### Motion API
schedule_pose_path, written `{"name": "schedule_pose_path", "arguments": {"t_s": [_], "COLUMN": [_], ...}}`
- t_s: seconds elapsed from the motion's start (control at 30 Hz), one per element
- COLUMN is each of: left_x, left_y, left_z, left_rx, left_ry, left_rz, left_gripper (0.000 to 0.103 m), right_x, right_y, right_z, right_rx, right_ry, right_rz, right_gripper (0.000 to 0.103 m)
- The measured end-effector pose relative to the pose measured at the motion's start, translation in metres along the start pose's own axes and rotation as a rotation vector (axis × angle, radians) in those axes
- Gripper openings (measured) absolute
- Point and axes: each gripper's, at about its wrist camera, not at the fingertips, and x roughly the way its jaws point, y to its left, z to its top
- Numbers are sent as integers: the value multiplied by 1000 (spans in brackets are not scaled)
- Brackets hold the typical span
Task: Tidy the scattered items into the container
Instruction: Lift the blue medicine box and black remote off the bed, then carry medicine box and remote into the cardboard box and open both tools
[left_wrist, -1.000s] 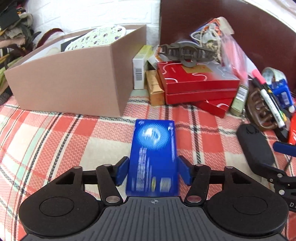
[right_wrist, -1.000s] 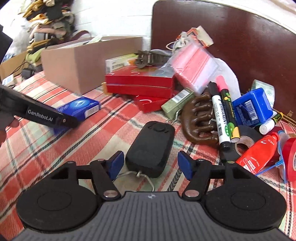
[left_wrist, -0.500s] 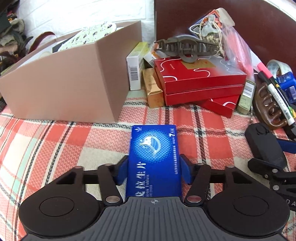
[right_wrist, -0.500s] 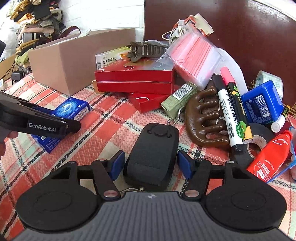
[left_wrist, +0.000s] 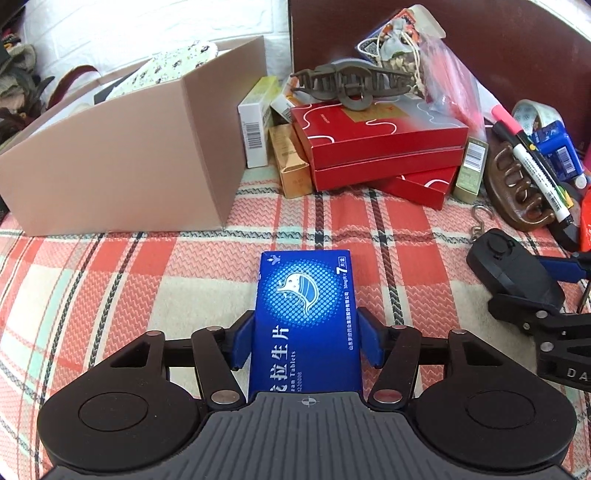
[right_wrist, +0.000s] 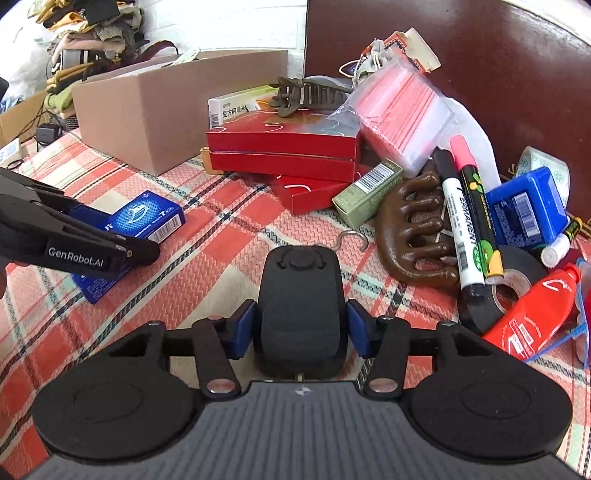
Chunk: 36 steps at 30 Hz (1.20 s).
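Observation:
My left gripper (left_wrist: 304, 345) is shut on a blue tablet box (left_wrist: 304, 314), its blue pads pressing both long sides, low over the plaid cloth. The box also shows in the right wrist view (right_wrist: 144, 218). My right gripper (right_wrist: 299, 332) is shut on a black hand-held scale (right_wrist: 300, 306) with a metal hook (right_wrist: 352, 238); the scale also shows in the left wrist view (left_wrist: 511, 273). The brown cardboard container (left_wrist: 122, 162) stands open at the far left, with a patterned item inside.
Behind lie stacked red boxes (left_wrist: 380, 144), a grey hair claw (left_wrist: 351, 83), small cartons (left_wrist: 255, 125), a brown hair claw (right_wrist: 413, 229), markers (right_wrist: 461, 218), black tape (right_wrist: 506, 291), a red tube (right_wrist: 532, 314) and a blue box (right_wrist: 524, 206). A dark headboard (right_wrist: 480, 55) backs the pile.
Both grippers have moved forward around their items and closed: the left onto the blue box, the right onto the black scale.

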Motion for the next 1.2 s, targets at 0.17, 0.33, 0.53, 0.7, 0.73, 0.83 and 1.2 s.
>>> {"name": "schedule_pose_path", "arguments": {"t_s": [0.17,0.33,0.53,0.7,0.73,0.83,1.2], "left_x": [3,0,-15,-36,-41,-56,-109], "left_y": [0,0,0,3,5,11,39], "left_z": [0,-1,-14,-22,-23,-24,-10], "left_rx": [-1,9,-17,-32,-38,-56,-67], "left_ry": [-12,-12,-8,-38,-47,-74,-210], "left_rz": [-3,-12,-38,-49,-51,-57,-8], "left_gripper": [71,58,57,57,57,57,57], "right_x": [7,6,-8,-21,-25,-36,-65], "right_y": [0,0,1,1,2,8,37], "right_z": [2,2,-3,-4,-3,5,56], "right_rx": [1,1,49,122,142,145,19], "right_ry": [-8,-10,-2,-4,-10,-44,-157], "right_rz": [7,10,72,187,214,265,331], "right_gripper": [60,55,55,55,55,55,55]}}
